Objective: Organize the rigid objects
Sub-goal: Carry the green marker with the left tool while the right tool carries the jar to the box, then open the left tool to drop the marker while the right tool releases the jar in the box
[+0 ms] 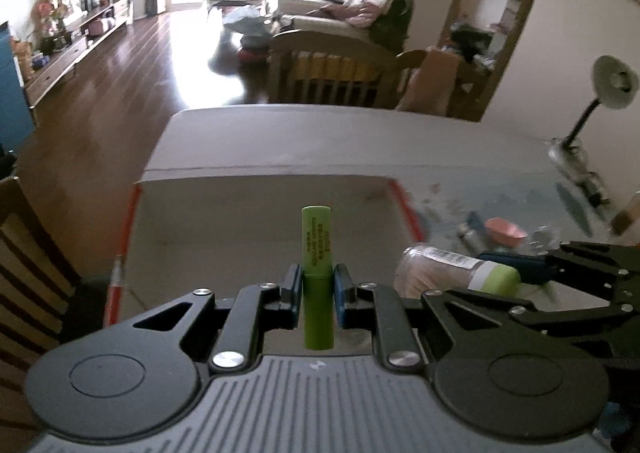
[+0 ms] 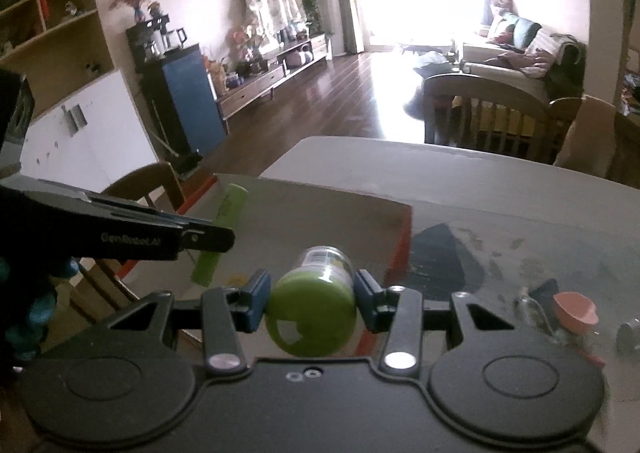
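**Both claws loaded, over the box**

The left claw (image 1: 317, 287) is clamped on a slim lime-green plastic tube with dark print (image 1: 316, 253), held upright between the blue pads, its top pointing away from the camera. The right claw (image 2: 312, 299) is closed on a clear round jar with a lime-green lid (image 2: 314, 311), gripped just behind the lid, lid facing the camera, body pointing away. In the left wrist view the jar lies sideways to the right of the tube, barcode label up.

Both held things hang above a shallow open cardboard box with red-taped edges (image 1: 256, 213), which sits on the pale grey counter (image 1: 320, 137). The tube is toward the box's middle; the jar is near its right edge.

On the counter right of the box: a small pink bowl (image 2: 576, 311), a dark flat patch (image 2: 440, 257), and some small blurred items I cannot tell apart. Far right stands a black gooseneck desk lamp (image 1: 600, 93). Wooden chairs (image 2: 480, 109) stand at the far side.
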Demonstrator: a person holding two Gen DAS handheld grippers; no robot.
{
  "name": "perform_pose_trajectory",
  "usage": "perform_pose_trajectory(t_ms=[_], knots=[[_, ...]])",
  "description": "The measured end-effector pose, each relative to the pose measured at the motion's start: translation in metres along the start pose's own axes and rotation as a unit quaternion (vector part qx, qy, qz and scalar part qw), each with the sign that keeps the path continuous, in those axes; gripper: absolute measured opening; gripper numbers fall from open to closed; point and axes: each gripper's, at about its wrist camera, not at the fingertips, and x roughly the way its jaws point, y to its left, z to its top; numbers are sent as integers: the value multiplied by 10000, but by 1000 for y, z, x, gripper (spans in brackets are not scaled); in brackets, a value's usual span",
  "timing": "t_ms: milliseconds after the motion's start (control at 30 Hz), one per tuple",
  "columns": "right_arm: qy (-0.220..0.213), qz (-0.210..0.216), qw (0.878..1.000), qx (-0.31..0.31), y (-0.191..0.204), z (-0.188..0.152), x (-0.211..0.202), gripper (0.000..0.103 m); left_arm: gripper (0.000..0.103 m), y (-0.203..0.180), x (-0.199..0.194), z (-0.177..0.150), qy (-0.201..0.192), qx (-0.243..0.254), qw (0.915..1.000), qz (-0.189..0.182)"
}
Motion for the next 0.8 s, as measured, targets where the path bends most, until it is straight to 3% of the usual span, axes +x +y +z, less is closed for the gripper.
perform_pose_trajectory(t_ms=[267, 800], knots=[[381, -95, 9991, -175, 19, -2, 49, 44, 16, 44, 38, -7, 516, 71, 9975, 471], [841, 66, 9951, -517, 42, -13, 99, 43, 16, 70, 87, -26, 1230, 362, 9876, 907]])
